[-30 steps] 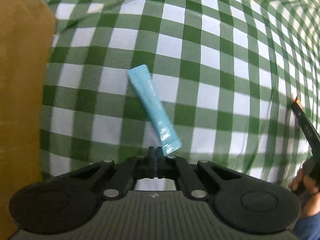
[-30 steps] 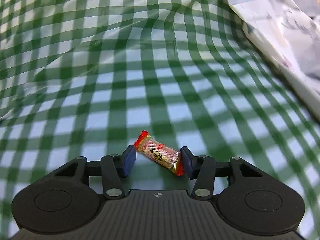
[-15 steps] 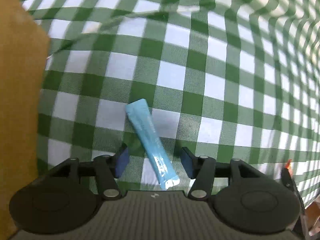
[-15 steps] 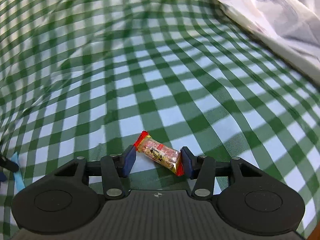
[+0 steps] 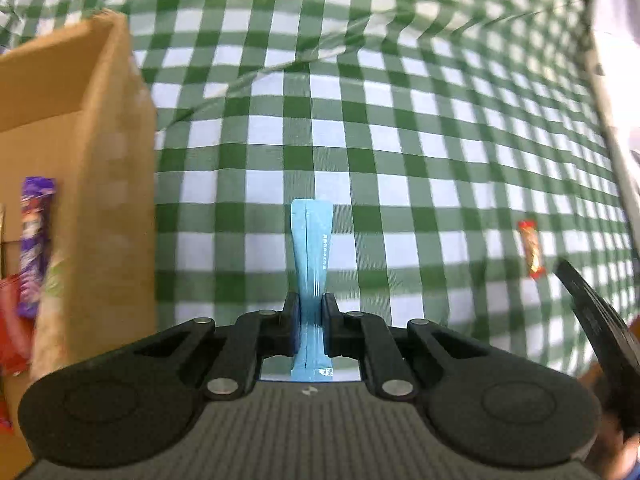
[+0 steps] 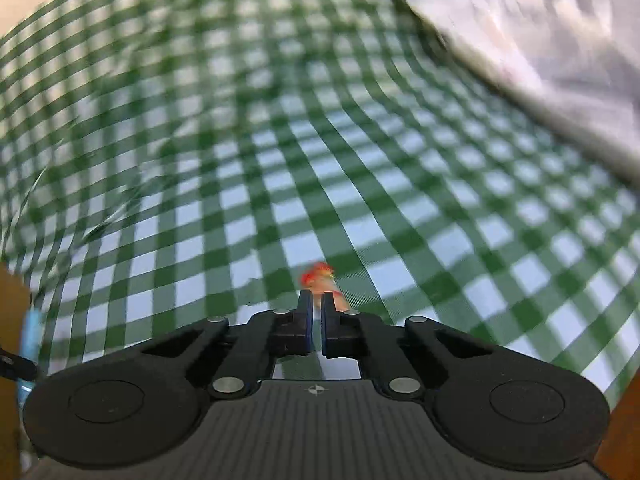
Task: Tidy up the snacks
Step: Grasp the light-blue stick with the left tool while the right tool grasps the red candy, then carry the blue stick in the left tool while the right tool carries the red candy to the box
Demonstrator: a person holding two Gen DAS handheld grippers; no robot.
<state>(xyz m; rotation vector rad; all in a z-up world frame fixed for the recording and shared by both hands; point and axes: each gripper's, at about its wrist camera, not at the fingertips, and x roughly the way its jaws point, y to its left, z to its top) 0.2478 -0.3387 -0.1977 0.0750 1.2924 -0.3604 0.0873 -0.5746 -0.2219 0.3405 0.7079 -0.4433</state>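
Observation:
My left gripper (image 5: 311, 312) is shut on a light blue stick sachet (image 5: 312, 248), held upright above the green checked cloth. My right gripper (image 6: 317, 312) is shut on a small red-and-orange wrapped candy (image 6: 320, 280); that view is blurred. The same candy (image 5: 530, 250) and the right gripper's body (image 5: 592, 320) show at the right of the left wrist view. The blue sachet also shows at the far left of the right wrist view (image 6: 30, 328). A cardboard box (image 5: 116, 184) stands to the left of my left gripper, with a purple wrapped bar (image 5: 34, 236) and other snacks inside.
The green-and-white checked tablecloth (image 5: 400, 140) covers the table. A crumpled white-grey sheet (image 6: 540, 40) lies along the far right. A red packet (image 5: 12, 332) sits in the box below the purple bar.
My left gripper closed on the blue sachet and lifted it, and the box interior came into view. My right gripper closed on the candy and moved left with it.

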